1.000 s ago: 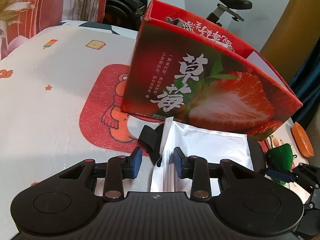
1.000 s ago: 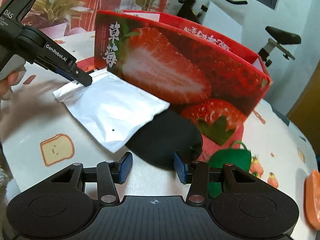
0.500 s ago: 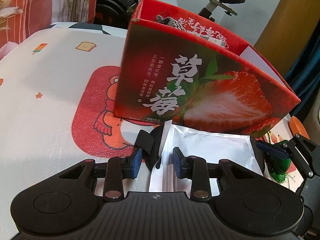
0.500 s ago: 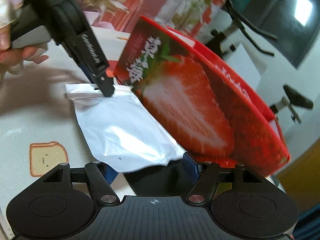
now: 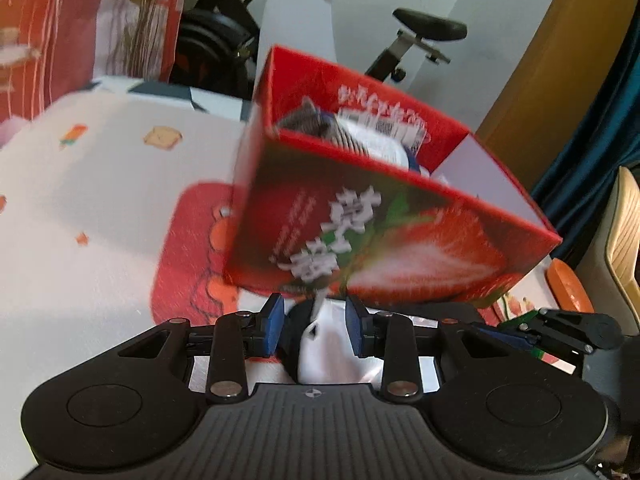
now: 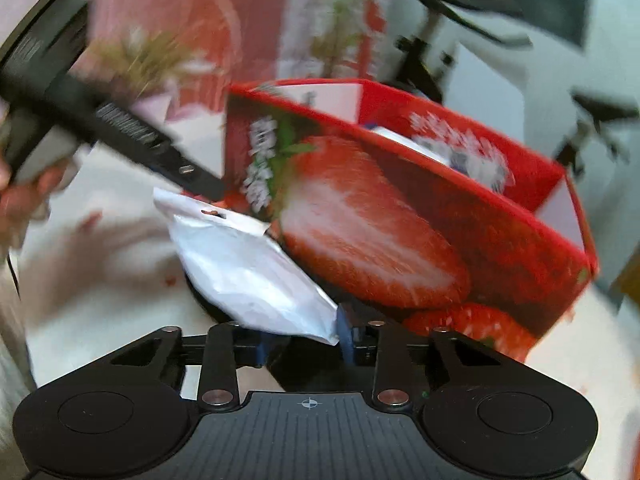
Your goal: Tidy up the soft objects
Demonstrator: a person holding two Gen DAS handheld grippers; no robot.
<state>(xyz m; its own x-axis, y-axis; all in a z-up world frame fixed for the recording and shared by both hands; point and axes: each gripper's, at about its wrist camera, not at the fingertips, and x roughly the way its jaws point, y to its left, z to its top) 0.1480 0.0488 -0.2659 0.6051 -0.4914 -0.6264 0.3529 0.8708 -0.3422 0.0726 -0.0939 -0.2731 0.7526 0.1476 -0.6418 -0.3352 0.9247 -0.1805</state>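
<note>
A white foil pouch (image 5: 332,352) hangs tilted in front of the red strawberry box (image 5: 400,240), off the cloth. My left gripper (image 5: 314,326) is shut on the pouch's top corner, with a black soft piece (image 5: 294,344) beside it between the pads. In the right wrist view the left gripper (image 6: 208,190) meets the pouch (image 6: 248,272) at its upper edge. My right gripper (image 6: 303,342) is closing on the pouch's lower corner, and its right pad touches the foil. The box (image 6: 400,240) is open on top, with grey and white soft things (image 5: 320,128) inside.
A printed white tablecloth (image 5: 100,200) covers the table. An orange dish (image 5: 568,284) and a green item (image 5: 516,320) lie to the right of the box. An exercise bike (image 5: 424,36) stands behind. A hand (image 6: 24,196) holds the left gripper.
Both grippers have risen and the pouch has come up off the cloth with them. The right gripper went from beside the black piece to the pouch's lower corner, widened, then narrowed on it.
</note>
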